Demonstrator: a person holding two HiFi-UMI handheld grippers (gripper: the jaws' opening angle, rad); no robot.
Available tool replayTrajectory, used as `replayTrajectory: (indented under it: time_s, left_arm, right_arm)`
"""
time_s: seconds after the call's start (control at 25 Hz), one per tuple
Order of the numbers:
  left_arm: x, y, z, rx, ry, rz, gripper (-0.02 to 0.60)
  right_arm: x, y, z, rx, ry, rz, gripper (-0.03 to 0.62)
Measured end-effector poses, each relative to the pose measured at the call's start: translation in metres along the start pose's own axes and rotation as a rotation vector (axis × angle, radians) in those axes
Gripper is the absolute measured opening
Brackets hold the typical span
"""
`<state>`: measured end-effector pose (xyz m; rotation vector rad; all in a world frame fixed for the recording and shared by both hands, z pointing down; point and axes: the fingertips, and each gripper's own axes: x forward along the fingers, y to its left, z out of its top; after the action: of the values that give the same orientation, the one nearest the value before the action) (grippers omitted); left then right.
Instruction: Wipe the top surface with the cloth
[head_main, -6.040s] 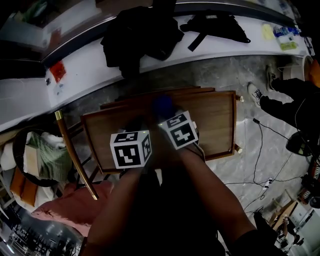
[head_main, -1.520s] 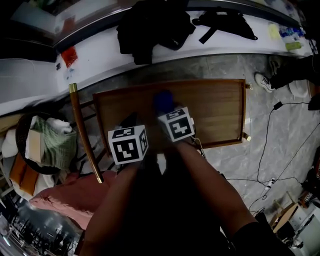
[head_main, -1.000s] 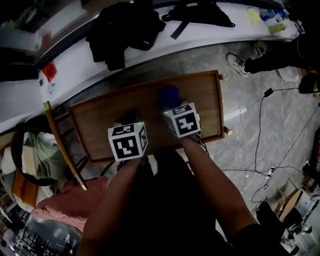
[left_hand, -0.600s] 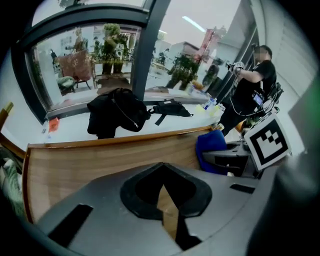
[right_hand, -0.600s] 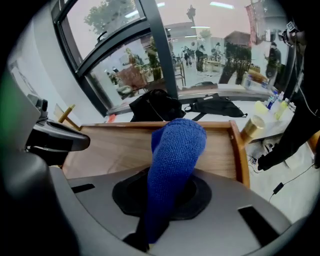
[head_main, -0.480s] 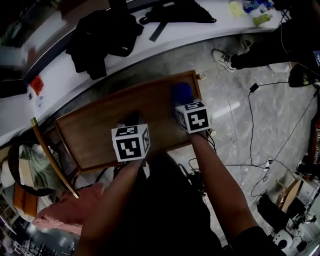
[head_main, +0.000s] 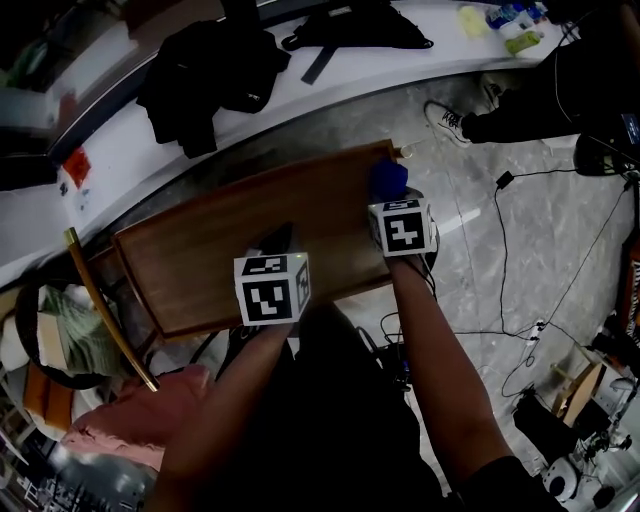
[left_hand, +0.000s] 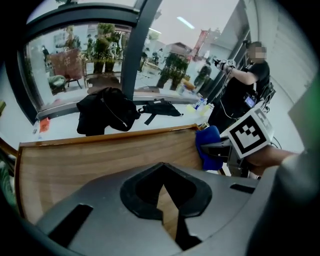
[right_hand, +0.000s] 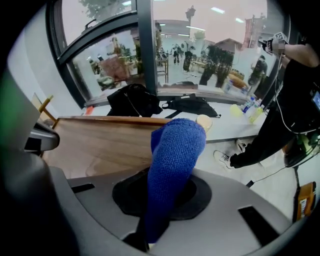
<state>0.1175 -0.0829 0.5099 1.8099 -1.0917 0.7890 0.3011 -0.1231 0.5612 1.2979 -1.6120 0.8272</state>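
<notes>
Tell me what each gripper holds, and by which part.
The right gripper pinches the cloth by one end; the left gripper is shut on nothing.

Black jacket (head_main: 205, 70) lying crumpled on white desk (head_main: 400, 68); black strapped bag (head_main: 360, 25) lying just beside it, to the right. Person in black (head_main: 540, 90) standing at far right. Black cables (head_main: 520, 250) trailing across grey floor (head_main: 480, 200). Pink fabric (head_main: 130, 420) lying lower left
</notes>
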Motion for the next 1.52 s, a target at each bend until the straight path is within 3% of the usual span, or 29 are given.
replayTrajectory:
  time_s: [0.16,0.32,0.44,0.68,0.88,1.04,1.2,1.52]
  left_arm:
    - [-0.015,0.014,-0.003,-0.015,-0.02,0.012,0.009]
    - [-0.047,0.041,-0.007,-0.057,-0.072,0.019,0.009]
    - [-0.079,0.077,-0.012,-0.127,-0.113,0.053,0.009]
    - [-0.153,0.164,-0.033,-0.203,-0.161,0.131,0.009]
    - [-0.216,0.233,-0.042,-0.233,-0.193,0.205,0.009]
    - [-0.253,0.274,-0.049,-0.212,-0.186,0.249,0.009]
    - [-0.266,0.295,-0.059,-0.19,-0.172,0.266,0.009]
    - [-0.26,0.305,-0.072,-0.173,-0.141,0.23,0.009]
  right_arm:
    - [0.0,-0.005,0.003,0.008,-0.029,-0.024,0.048]
    - [-0.012,0.035,0.013,0.009,-0.112,0.061,0.048]
    - [-0.021,0.105,0.033,-0.004,-0.151,0.181,0.048]
    - [-0.029,0.289,0.055,-0.054,-0.184,0.468,0.048]
    - [-0.035,0.409,0.063,-0.135,-0.167,0.595,0.048]
    - [-0.035,0.49,0.059,-0.181,-0.161,0.67,0.048]
    - [-0.022,0.533,0.045,-0.152,-0.106,0.707,0.048]
    - [0.005,0.567,0.026,-0.159,-0.056,0.685,0.048]
